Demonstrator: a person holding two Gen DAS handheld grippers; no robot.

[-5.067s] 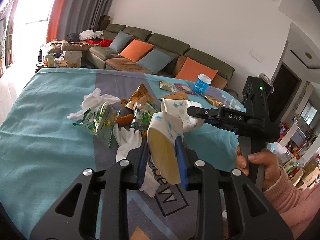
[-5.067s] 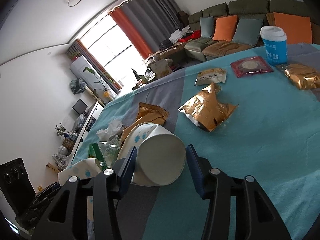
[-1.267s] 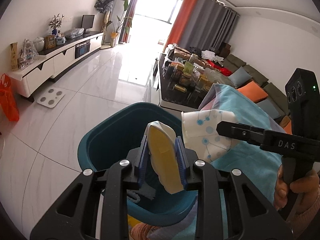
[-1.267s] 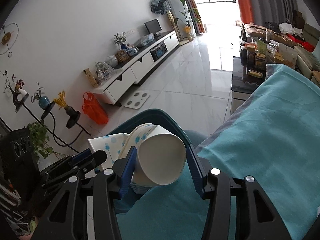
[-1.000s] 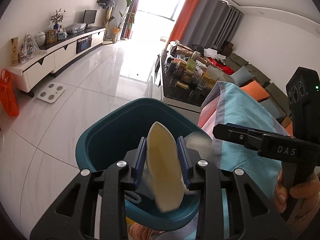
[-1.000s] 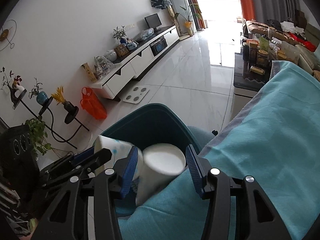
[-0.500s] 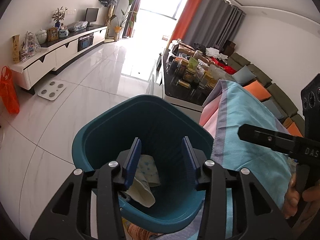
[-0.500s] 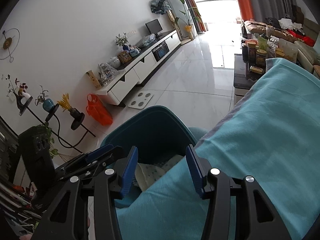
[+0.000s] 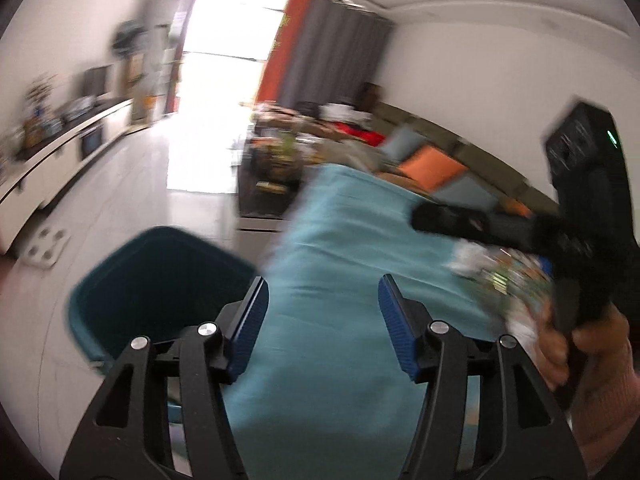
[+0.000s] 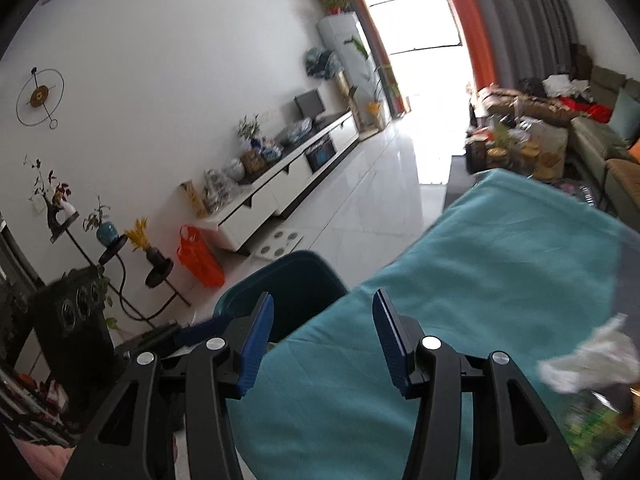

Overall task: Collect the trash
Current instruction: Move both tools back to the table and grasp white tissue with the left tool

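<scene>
The teal bin (image 9: 152, 280) stands on the floor against the table's edge; it also shows in the right wrist view as a teal bin (image 10: 296, 284) behind the fingers. My left gripper (image 9: 322, 320) is over the teal tablecloth (image 9: 340, 240), its jaws opening with nothing between them. My right gripper (image 10: 322, 338) is open and empty above the cloth edge. A blurred pile of trash (image 9: 496, 272) lies on the cloth at the right, partly behind the right gripper's body. A crumpled white tissue (image 10: 592, 356) and a green wrapper (image 10: 596, 428) lie at the right edge.
A hand (image 9: 560, 344) in a pink sleeve holds the right gripper's handle. A white TV cabinet (image 10: 288, 184) runs along the far wall, an orange bag (image 10: 200, 258) and a white scale (image 10: 280, 242) sit on the floor. A sofa (image 10: 600, 148) stands behind the table.
Both paper cups have dropped into the bin. Both grippers have swung right, away from the bin and over the tablecloth, and the left jaws have spread wider.
</scene>
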